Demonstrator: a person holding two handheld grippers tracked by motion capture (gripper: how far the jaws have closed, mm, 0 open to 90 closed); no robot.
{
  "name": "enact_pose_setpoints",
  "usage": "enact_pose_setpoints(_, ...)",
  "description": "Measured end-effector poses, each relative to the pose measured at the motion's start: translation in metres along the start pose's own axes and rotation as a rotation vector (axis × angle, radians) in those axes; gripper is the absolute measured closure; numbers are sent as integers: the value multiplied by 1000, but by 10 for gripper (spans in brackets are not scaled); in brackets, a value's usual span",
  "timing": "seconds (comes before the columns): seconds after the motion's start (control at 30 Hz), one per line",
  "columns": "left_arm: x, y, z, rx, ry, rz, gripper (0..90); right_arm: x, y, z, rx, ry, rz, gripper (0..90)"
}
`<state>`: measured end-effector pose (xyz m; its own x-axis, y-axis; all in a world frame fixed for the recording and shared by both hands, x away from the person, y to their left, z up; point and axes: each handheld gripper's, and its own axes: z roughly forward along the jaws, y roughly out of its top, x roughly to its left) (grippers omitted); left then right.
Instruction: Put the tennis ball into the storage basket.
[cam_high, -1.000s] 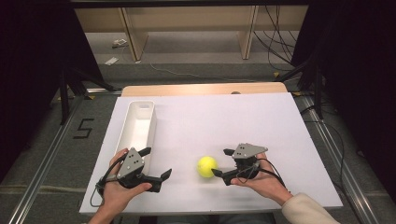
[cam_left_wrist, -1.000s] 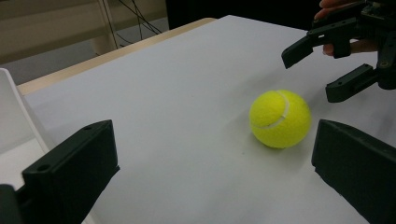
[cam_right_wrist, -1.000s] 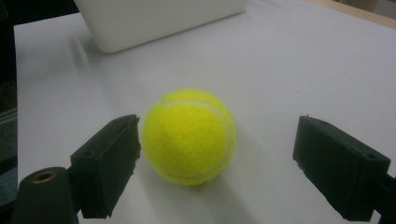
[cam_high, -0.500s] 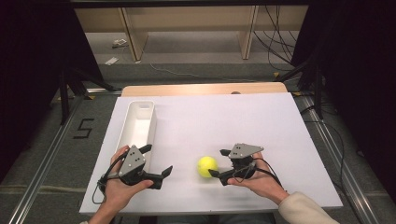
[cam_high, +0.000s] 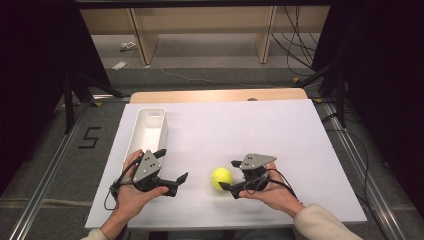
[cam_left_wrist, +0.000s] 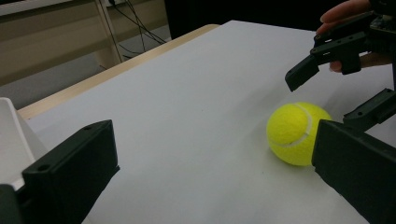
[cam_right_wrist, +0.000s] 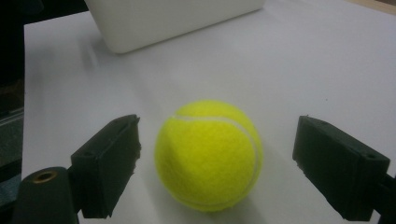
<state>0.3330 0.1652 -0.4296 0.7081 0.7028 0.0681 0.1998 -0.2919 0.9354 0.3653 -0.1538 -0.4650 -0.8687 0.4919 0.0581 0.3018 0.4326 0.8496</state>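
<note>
A yellow tennis ball (cam_high: 221, 177) (cam_left_wrist: 294, 133) (cam_right_wrist: 208, 154) rests on the white table top (cam_high: 240, 130), near its front edge. My right gripper (cam_high: 227, 174) (cam_right_wrist: 219, 149) lies level, pointing left, and its jaws straddle the ball. It is open: a gap shows on each side of the ball, narrower on the left in the right gripper view. My left gripper (cam_high: 174, 163) (cam_left_wrist: 212, 177) is held left of the ball, open, with nothing between its jaws. The left gripper view shows the right gripper (cam_left_wrist: 336, 93) beyond the ball.
A long white tray (cam_high: 131, 140) (cam_right_wrist: 173, 18) (cam_left_wrist: 9, 140) stands along the table's left side, just behind my left hand. A wooden strip (cam_high: 215, 95) runs along the far edge. Beyond it are shelves and cables on the floor.
</note>
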Motion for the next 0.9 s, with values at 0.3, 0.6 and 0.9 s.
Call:
enact_pose_setpoints(0.3, -1, 0, -1, -4, -3, -6, 0, -1, 1, 10, 17, 9, 3, 155)
enact_pose_setpoints(0.6, -1, -1, -1, 0, -3, -7, 0, 0, 0, 18, 39, 22, 0, 156)
enact_pose_setpoints(0.9, 0, -2, -1, 3, 1, -8, 0, -1, -2, 25, 58, 34, -3, 160)
